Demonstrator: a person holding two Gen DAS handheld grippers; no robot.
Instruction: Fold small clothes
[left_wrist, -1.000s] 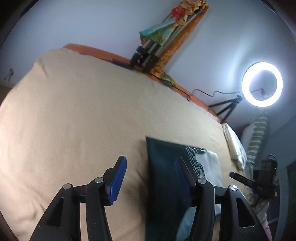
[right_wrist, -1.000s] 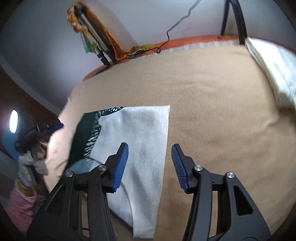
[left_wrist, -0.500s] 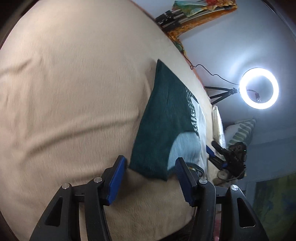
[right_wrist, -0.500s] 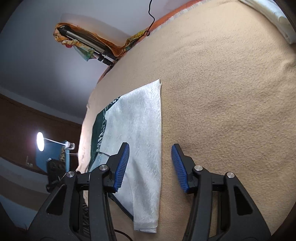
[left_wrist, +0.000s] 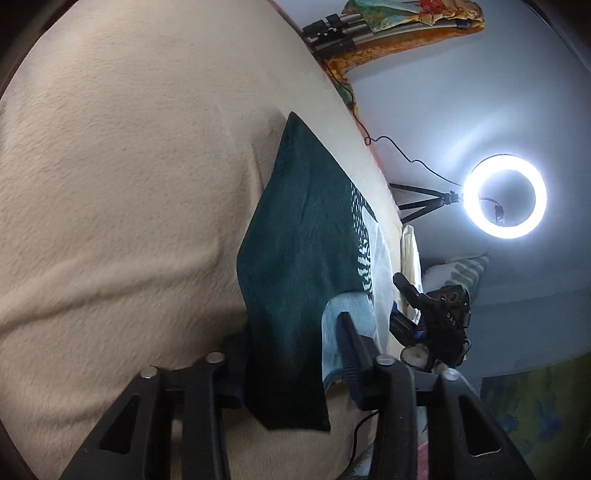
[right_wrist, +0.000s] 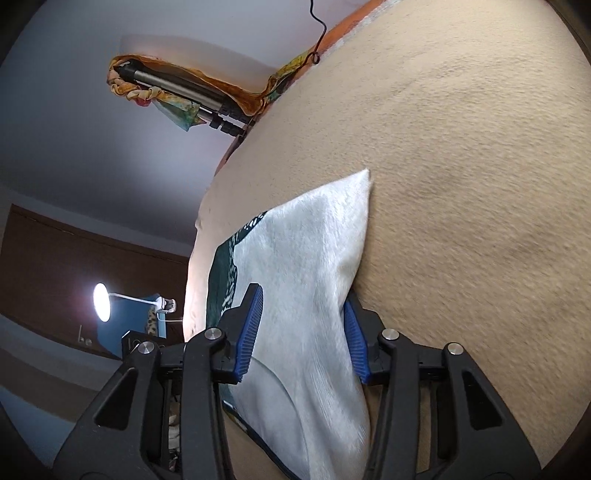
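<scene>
Garment (left_wrist: 295, 258), dark green on one side and white on the other, lies flat on the beige blanket (left_wrist: 122, 192) of the bed, near its front edge. Your left gripper (left_wrist: 295, 354) straddles the green near corner; its jaws have just been closing, with the cloth between them, though you cannot tell from the left wrist view whether both pads already press on it. Your right gripper (right_wrist: 303, 332) straddles the white near edge (right_wrist: 306, 280); its jaws have also just been closing, the cloth lies between the blue pads (right_wrist: 251, 332), and the left pad stands apart from the fabric. A lit ring light (left_wrist: 504, 195) stands beyond the bed.
</scene>
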